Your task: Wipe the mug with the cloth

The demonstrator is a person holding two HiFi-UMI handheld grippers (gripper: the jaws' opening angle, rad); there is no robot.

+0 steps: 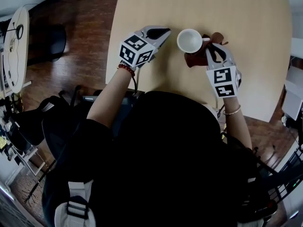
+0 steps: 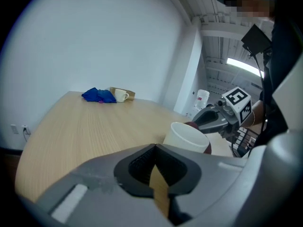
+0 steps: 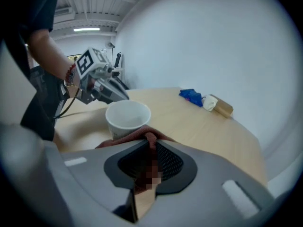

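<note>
A white mug (image 1: 189, 40) stands upright on the wooden table (image 1: 255, 27); it also shows as the mug (image 2: 186, 136) and the mug (image 3: 127, 118). A reddish-brown cloth (image 1: 196, 58) lies bunched against the mug's right side. My right gripper (image 1: 209, 49) is shut on the cloth (image 3: 143, 137), which is pinched between its jaws just beside the mug. My left gripper (image 1: 164, 32) sits just left of the mug, a little apart from it. The left gripper (image 2: 154, 149) has its jaws together with nothing between them.
At the table's far end lie a blue cloth (image 2: 99, 95), a second mug (image 2: 121, 96) and a brown box (image 3: 222, 108). The table's near edge curves by my body. Dark chairs and bags (image 1: 42, 122) stand on the wooden floor to the left.
</note>
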